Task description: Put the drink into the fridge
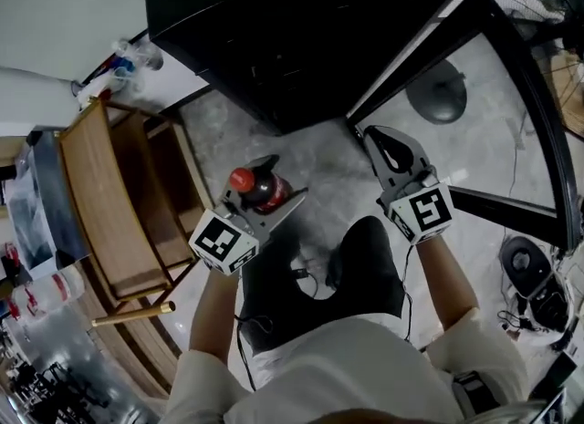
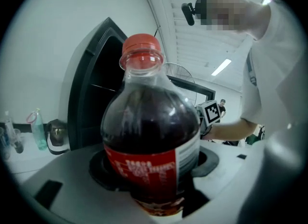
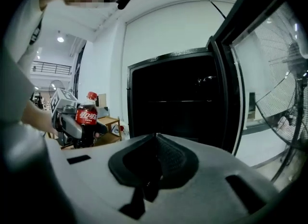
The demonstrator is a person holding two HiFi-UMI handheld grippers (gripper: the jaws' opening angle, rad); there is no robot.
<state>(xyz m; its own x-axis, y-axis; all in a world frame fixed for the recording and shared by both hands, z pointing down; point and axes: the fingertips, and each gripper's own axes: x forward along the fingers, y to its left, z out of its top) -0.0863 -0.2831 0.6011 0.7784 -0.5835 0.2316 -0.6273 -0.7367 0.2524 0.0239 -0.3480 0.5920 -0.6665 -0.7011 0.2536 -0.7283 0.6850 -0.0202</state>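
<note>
Drink bottle (image 2: 149,136) clamped in left tool (image 1: 276,182), right tool (image 1: 372,138) closed, fridge (image 3: 173,98) open

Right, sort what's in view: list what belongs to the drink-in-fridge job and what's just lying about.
Job:
cola bottle, clamped in the left gripper
fridge, door open

Lying about:
wooden table
plastic bottles
fan

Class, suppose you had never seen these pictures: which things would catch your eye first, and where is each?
The red-capped cola bottle stands out, gripped upright in the left claw. Ahead gapes the black fridge, its dark inside open and its glass door swung out to the right. The right claw is shut and empty, near that door.
</note>
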